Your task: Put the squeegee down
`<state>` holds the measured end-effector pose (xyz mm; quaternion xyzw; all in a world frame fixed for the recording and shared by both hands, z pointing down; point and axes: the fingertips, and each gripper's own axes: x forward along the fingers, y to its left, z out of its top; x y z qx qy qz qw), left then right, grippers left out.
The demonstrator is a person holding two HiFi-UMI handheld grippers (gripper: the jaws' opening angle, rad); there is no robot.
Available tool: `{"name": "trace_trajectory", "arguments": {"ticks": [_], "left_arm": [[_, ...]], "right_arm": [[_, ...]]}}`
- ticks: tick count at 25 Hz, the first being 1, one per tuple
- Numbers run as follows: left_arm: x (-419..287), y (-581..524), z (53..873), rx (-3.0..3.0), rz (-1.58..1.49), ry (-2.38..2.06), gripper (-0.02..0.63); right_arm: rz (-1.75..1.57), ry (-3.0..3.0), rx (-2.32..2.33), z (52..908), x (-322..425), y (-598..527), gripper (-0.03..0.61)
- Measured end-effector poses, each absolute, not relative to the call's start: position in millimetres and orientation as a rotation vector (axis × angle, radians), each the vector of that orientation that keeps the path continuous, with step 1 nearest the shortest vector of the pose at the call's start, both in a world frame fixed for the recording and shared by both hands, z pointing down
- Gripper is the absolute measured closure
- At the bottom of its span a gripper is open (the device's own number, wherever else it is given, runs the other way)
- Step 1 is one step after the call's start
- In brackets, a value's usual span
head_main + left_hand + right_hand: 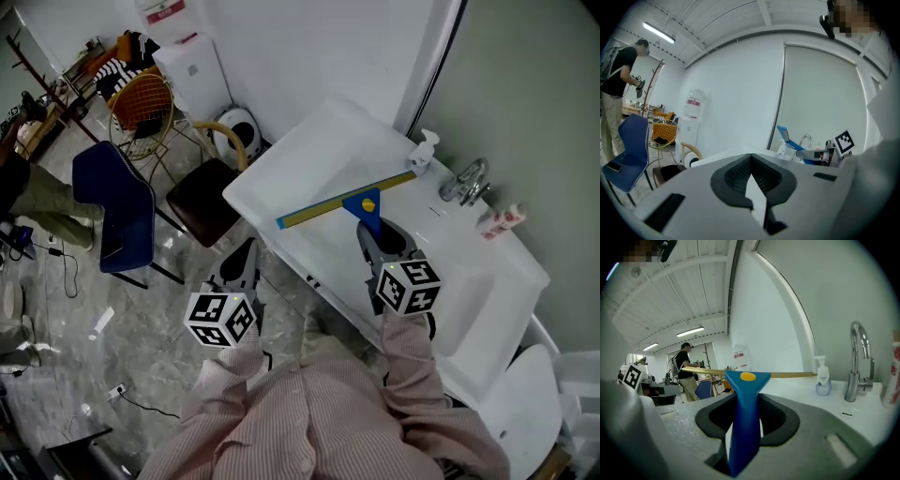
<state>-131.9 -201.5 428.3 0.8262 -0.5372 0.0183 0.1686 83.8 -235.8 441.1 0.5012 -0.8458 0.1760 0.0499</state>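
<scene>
Grasping the squeegee (323,211) by its handle in the right gripper (377,242), blade crosswise over the counter (300,164) ahead; left gripper (239,264) closed, empty.

A squeegee (361,202) with a tapered blue handle, a round yellow stud and a long yellow blade bar. It is held above the white washbasin (309,155). Its handle is clamped in the right gripper (375,242) at 6 o'clock. The bar runs from 8 to 2 o'clock.
</scene>
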Motion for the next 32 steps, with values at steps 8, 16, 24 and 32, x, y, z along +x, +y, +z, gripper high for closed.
{"name": "trace_trajectory", "arguments": {"ticks": [8, 16, 24, 32], "left_arm": [[-128.1, -252.5, 440.2, 2.344, 0.088, -1.499, 0.614], [-138.6, -291.5, 448.2, 2.316, 0.111, -1.479, 0.614], [-144.3, -337.7, 474.8, 2.273, 0.131, -1.434, 0.614], [-143.0, -378.1, 503.6, 2.233, 0.173, -1.369, 0.614]], "right_arm": [[0.549, -2.553, 1.504, 451.4, 79.2, -289.9, 0.443], [0.545, -2.526, 1.465, 457.5, 72.0, -333.9, 0.443], [0.555, -2.483, 1.428, 477.4, 61.0, -387.1, 0.443], [0.564, -2.415, 1.346, 513.5, 44.3, -434.9, 0.443]]}}
